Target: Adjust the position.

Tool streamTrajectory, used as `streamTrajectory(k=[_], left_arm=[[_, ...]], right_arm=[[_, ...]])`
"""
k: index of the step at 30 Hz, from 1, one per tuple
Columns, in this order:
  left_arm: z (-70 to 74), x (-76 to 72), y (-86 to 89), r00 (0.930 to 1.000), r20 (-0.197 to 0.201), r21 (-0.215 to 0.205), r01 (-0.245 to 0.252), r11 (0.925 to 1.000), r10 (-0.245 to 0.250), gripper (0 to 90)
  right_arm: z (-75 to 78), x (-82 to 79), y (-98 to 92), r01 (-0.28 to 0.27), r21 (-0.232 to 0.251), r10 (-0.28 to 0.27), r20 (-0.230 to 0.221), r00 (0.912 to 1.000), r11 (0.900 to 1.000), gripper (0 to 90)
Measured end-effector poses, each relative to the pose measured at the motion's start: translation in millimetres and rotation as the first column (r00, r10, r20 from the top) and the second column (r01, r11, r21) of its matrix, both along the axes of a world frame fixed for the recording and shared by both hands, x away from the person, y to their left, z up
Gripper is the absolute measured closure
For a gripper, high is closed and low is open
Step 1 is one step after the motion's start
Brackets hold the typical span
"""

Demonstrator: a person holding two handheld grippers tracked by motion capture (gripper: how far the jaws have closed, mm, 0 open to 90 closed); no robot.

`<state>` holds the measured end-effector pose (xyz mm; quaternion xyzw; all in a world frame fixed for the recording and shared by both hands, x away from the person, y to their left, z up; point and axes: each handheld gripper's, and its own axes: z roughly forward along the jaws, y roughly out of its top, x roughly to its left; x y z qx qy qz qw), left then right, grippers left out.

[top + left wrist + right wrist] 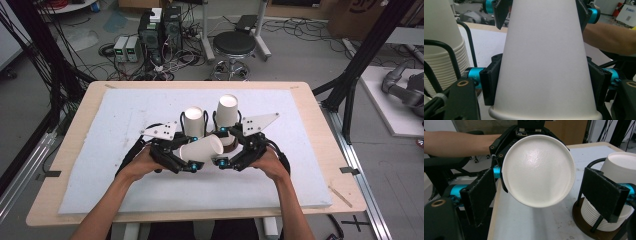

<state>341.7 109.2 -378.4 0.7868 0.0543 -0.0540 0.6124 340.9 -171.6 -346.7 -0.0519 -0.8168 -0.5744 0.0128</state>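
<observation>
A white paper cup (200, 148) lies on its side in the air above the white mat, between my two grippers. My left gripper (194, 151) is shut on it; in the left gripper view both black pads press the cup's wall (544, 62) near its rolled rim. My right gripper (221, 146) faces the cup's base (537, 170), and its fingers (477, 197) stand wide to either side without touching the cup. Behind the grippers, two stacks of white cups (194, 120) (227, 112) stand upside down in black wire holders.
The white foam mat (100, 150) covers most of the wooden table (320, 150). One cup stack (621, 170) sits on a round brown base (586, 222) close to my right gripper. A stool (235, 45), computer boxes (160, 30) and cables lie on the floor beyond the table.
</observation>
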Motion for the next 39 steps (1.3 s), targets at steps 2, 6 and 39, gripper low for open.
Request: streamTrajectory(k=[2,6,39], left_arm=[[0.0,-0.1,0.0,1.0000,0.002,0.003,-0.001,1.0000,0.001,28.2],[0.9,-1.4,0.4,1.0000,0.008,0.013,-0.001,0.9999,0.001,28.5],[33.1,-6.1,2.3,0.9979,0.064,0.345,-0.011,0.9386,-0.011,29.0]], right_arm=[[0.3,-0.3,-0.5,0.000,0.000,0.000,-0.001,1.0000,1.000,13.4],[-0.3,-0.2,-1.2,0.009,-0.013,-0.009,-0.003,1.0000,1.000,13.5],[16.7,-0.3,1.2,0.002,-0.332,0.006,0.022,0.9997,0.943,13.7]])
